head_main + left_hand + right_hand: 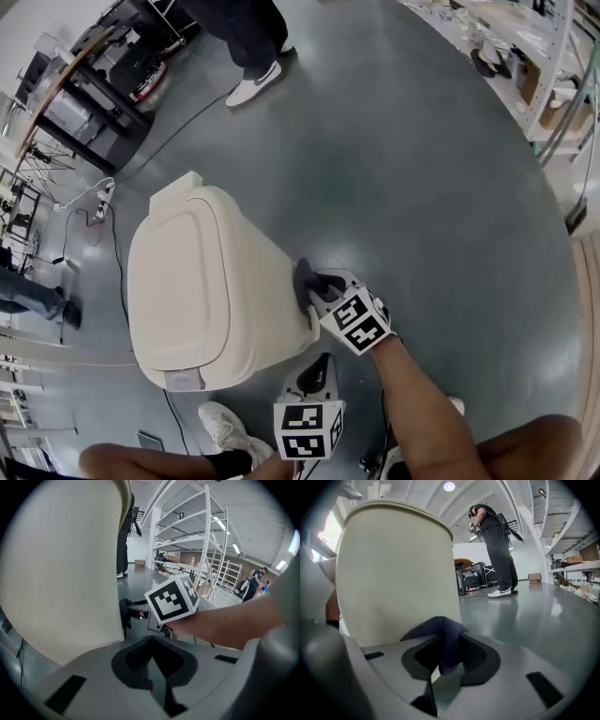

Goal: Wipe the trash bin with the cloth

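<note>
Cream plastic trash bin (206, 281) stands on the grey floor (431, 187), left of centre in the head view, with its lid down. Near its lower right corner hangs the left gripper (151, 667), its jaws together with nothing between them, apart from the wall. Further right, the dark blue cloth (440, 632) sits against the bin's side wall, pinched in the closed jaws of the right gripper (443, 660). Wiping that side looks to be the step in hand. To do it well, I judge the cloth should lie flat on the wall under light, even pressure, moving in overlapping strokes, while the empty gripper could steady the bin against sliding
</note>
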A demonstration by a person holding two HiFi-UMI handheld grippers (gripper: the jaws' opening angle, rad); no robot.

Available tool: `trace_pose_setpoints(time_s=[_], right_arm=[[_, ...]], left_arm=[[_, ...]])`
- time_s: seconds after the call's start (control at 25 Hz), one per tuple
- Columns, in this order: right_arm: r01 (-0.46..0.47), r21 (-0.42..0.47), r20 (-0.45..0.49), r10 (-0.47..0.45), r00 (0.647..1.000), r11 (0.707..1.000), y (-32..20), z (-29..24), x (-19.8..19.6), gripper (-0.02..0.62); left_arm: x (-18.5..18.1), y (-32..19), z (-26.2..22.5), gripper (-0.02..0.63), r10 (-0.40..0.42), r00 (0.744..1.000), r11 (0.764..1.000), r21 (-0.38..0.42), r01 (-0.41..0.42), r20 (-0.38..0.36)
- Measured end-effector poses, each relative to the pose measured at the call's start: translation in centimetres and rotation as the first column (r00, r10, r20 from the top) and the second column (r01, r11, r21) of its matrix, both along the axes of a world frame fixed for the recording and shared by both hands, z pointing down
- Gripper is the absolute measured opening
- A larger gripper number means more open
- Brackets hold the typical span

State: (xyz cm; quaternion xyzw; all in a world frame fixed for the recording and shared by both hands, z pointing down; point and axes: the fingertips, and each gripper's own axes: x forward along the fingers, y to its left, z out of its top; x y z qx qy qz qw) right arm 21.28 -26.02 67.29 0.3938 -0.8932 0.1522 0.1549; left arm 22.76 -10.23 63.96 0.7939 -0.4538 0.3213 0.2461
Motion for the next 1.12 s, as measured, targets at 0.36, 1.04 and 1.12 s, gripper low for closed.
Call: trace_pose_setpoints(time_s=[0.36,1.04,1.12], right_arm=[[-0.051,-0.091,0.007,0.052,0.999,0.995,-0.2,2.7,0.7,0.094],[-0.224,0.052,-0.101,0.229,0.968,0.973,10.0,-11.2,0.8,0.094],[-0.248,0.06,-0.126,0.254,0.959,0.967,11.7,-12.4,0.4,0.094]], left_arm=[[0.5,-0.6,0.3,0.0,-0.021,1.0,1.0,-0.003,0.021,-0.021],[-4.5,3.8,-9.1,0.0,-0.109,0.977,0.993,0.024,0.115,-0.185],[-6.4,4.2,-10.1,0.0,-0.106,0.977,0.992,0.044,0.116,-0.183]])
